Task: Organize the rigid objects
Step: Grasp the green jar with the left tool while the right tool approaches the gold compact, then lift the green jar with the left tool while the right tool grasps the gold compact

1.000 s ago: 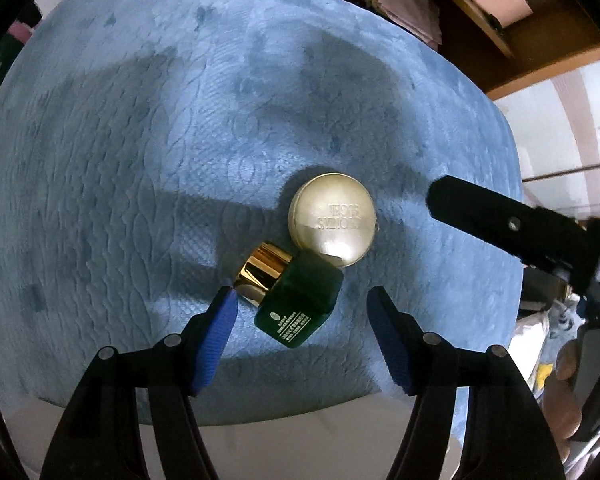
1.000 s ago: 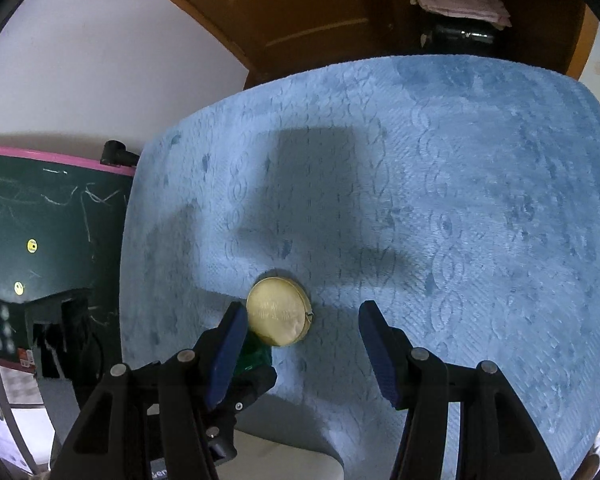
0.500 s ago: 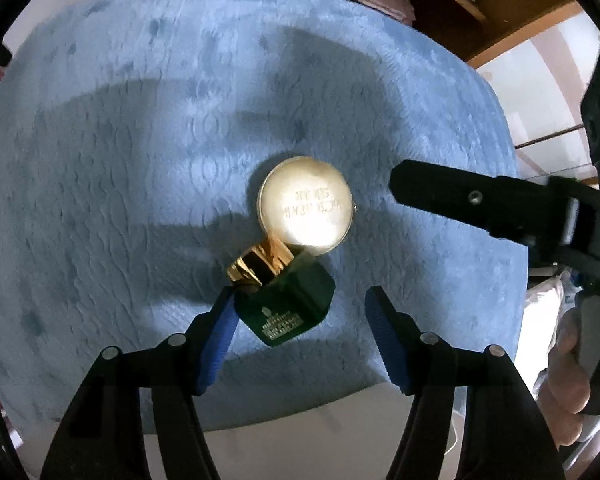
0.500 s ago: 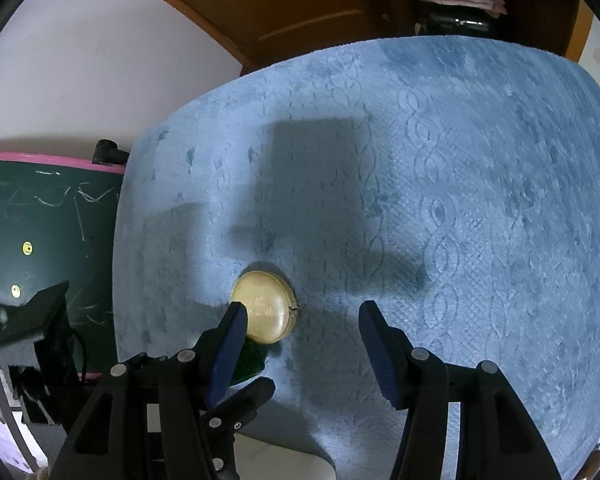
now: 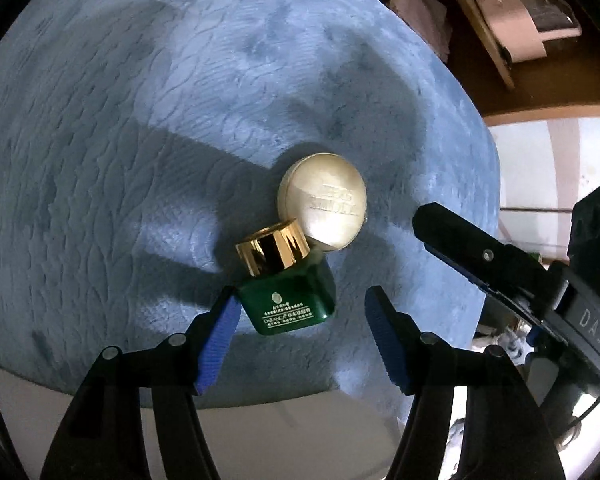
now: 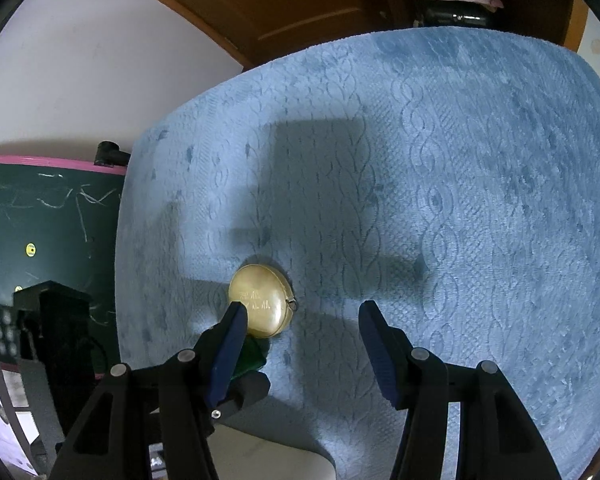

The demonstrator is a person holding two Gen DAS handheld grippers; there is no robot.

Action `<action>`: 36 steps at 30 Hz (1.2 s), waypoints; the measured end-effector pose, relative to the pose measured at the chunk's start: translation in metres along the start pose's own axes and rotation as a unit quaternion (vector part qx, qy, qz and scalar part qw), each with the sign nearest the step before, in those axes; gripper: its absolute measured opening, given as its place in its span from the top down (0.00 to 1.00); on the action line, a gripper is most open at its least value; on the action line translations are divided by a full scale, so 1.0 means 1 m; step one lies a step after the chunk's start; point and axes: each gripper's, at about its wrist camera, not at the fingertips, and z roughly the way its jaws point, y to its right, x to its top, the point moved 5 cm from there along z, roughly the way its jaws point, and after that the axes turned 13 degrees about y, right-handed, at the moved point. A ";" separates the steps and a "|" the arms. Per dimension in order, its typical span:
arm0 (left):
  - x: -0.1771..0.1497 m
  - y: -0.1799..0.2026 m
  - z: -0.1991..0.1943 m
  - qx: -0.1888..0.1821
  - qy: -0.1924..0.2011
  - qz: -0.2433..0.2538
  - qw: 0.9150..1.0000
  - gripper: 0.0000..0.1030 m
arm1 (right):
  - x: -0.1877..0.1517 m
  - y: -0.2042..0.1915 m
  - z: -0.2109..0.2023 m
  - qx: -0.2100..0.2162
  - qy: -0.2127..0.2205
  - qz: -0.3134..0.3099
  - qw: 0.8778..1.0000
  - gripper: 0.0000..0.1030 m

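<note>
**Green jar between the left tongs, both pairs spread**

The left tongs point(image 5: 300, 316) stand apart around the green jar point(image 5: 290, 302), which lies tilted on the blue blanket point(image 5: 140, 140), its gold cap point(image 5: 272, 252) touching the round gold compact point(image 5: 324, 210). The jar sits nearer the left finger; contact is unclear. The right tongs point(image 6: 300, 322) are spread too, hovering just beside the compact point(image 6: 260, 304), holding nothing.

left claw point(image 5: 300, 332): black arms, blue pads, silver screws | right claw point(image 6: 300, 346): same
</note>
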 end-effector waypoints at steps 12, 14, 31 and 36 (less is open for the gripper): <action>0.004 -0.007 -0.001 -0.017 0.030 -0.078 0.996 0.40 | -0.002 -0.003 0.000 0.008 -0.002 -0.001 1.000 0.43; 0.005 -0.005 0.001 -0.009 0.034 -0.074 0.997 0.56 | -0.002 -0.003 0.001 0.007 -0.003 -0.001 1.000 0.43; 0.008 -0.004 -0.061 -0.020 0.087 -0.007 0.996 0.57 | -0.007 -0.037 0.021 -0.007 -0.025 -0.051 0.998 0.43; 0.007 -0.011 -0.088 -0.024 0.108 0.009 0.994 0.57 | -0.013 -0.055 0.034 -0.034 -0.032 -0.082 0.996 0.43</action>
